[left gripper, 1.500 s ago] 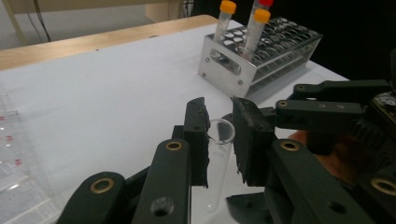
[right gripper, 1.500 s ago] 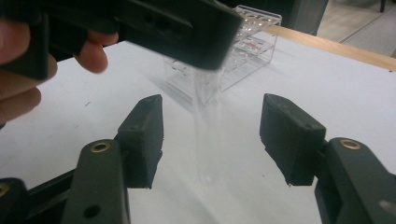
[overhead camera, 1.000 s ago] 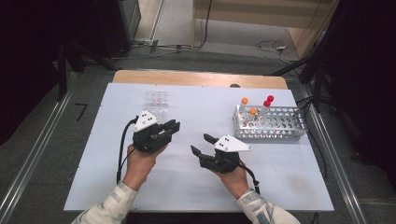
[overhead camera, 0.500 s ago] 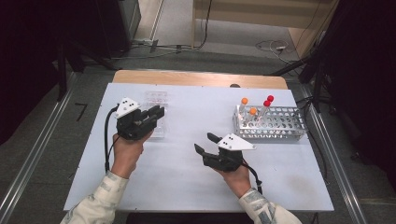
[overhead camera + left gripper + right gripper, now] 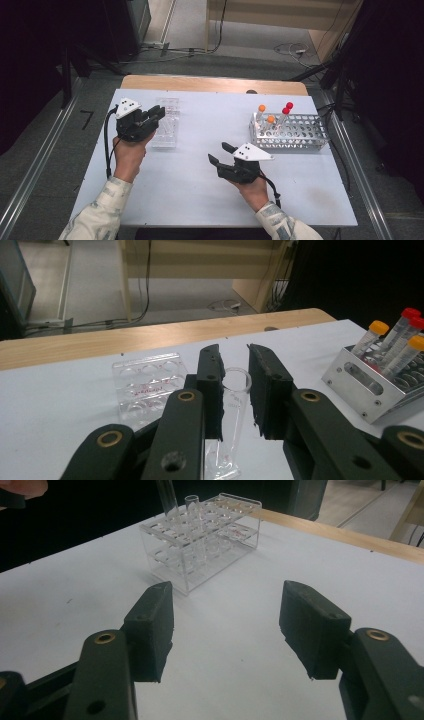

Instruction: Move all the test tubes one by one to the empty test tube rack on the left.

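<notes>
My left gripper (image 5: pixel 156 114) hangs over the clear plastic rack (image 5: pixel 166 131) at the table's left. In the left gripper view its jaws (image 5: pixel 235 352) are shut on a clear, uncapped tube (image 5: pixel 231 410) that points down toward the table, with the clear rack (image 5: pixel 145 390) just beyond. The right gripper view shows that tube's lower end (image 5: pixel 166 494) above the clear rack (image 5: pixel 200 540), where another clear tube (image 5: pixel 191 504) stands in a hole. My right gripper (image 5: pixel 219 152) is low over the middle of the table, open, with nothing between its jaws (image 5: pixel 227 594).
A metal rack (image 5: pixel 295 134) at the right holds capped tubes: two orange (image 5: pixel 261 109) and one red (image 5: pixel 286 111). A wooden strip (image 5: pixel 215 84) runs along the table's far edge. White tabletop (image 5: pixel 200 200) lies between the hands and the front edge.
My left hand has swung left and away from me, from the middle of the table to above the clear rack. The right hand has stayed put.
</notes>
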Motion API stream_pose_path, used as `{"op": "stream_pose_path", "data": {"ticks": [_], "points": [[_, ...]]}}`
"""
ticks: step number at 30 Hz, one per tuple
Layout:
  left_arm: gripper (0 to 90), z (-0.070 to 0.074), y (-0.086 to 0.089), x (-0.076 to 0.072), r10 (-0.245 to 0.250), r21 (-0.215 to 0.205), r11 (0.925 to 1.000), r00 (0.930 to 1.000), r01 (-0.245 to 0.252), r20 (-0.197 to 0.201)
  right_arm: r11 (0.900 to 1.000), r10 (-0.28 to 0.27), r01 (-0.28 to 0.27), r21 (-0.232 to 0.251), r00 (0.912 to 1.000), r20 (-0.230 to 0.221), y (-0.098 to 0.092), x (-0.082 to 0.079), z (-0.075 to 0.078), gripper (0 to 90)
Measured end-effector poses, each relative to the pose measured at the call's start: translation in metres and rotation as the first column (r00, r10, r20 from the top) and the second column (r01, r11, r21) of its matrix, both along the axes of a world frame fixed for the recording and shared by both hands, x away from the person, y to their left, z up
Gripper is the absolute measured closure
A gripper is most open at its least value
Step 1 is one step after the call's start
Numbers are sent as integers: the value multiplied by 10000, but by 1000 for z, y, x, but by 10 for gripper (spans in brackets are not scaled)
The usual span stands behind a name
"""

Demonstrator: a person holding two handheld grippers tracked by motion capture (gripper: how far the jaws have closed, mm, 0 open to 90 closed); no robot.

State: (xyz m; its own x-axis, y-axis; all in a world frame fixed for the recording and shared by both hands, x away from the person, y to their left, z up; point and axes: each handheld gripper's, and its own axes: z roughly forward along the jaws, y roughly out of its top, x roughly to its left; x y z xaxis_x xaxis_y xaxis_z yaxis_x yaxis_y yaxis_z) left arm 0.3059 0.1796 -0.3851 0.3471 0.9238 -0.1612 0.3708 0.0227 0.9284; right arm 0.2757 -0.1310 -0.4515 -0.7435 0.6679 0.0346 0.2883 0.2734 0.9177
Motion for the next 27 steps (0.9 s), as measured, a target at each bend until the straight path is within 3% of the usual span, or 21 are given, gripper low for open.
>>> {"op": "stream_pose_path", "data": {"ticks": [16,22,27], "points": [[765,-7,-7,5,148,548,9984,9999,-149,18,10000,-31,31,3,10000,-15,-2,0,0,375],[765,-12,-15,5,122,1062,9943,9998,-136,140,10000,-59,59,-32,10000,31,-2,1,-1,379],[764,-22,-19,7,152,1269,9918,9999,-148,-19,10000,-83,83,-25,10000,-12,-2,0,-1,379]]}}
